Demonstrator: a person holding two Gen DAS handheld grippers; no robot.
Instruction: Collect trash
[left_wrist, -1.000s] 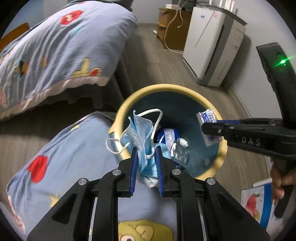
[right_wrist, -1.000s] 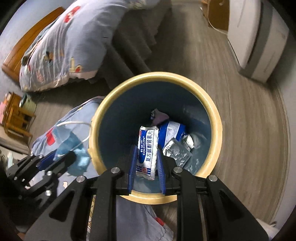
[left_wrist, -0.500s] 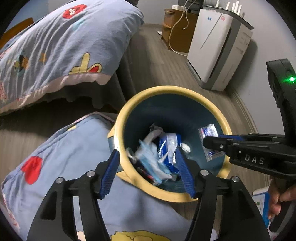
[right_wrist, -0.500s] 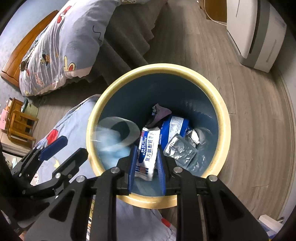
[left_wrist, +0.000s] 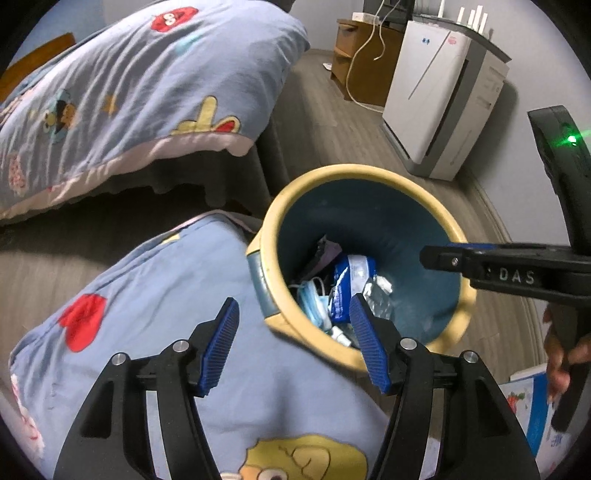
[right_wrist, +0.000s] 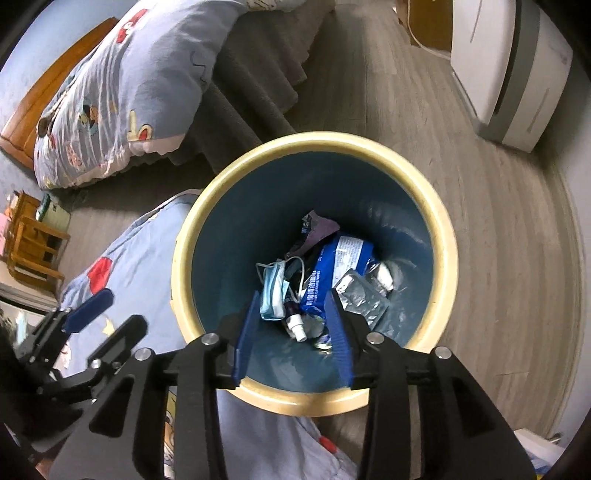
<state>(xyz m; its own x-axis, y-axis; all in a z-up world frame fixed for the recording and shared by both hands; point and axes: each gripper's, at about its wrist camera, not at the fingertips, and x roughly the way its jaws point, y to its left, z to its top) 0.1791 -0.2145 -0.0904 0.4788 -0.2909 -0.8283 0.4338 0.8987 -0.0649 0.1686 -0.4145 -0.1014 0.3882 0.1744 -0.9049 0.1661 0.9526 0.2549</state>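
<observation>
Both grippers hang over the yellow-rimmed bin (right_wrist: 441, 236): the left gripper (left_wrist: 291, 345) gapes wide and empty, and the right gripper (right_wrist: 295, 334), its jaws just opening, grips nothing. The blue face mask (right_wrist: 273, 291) and blue-white packet (right_wrist: 332, 266) lie in the bin's bottom among foil scraps.

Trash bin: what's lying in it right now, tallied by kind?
Inside the trash bin:
Face mask: 1
Blue-and-white packets: 2, as far as I can tell
Foil blister pack: 1
Purple-grey wrapper: 1
Small white bottle: 1
Crumpled white piece: 1
Total: about 7
</observation>
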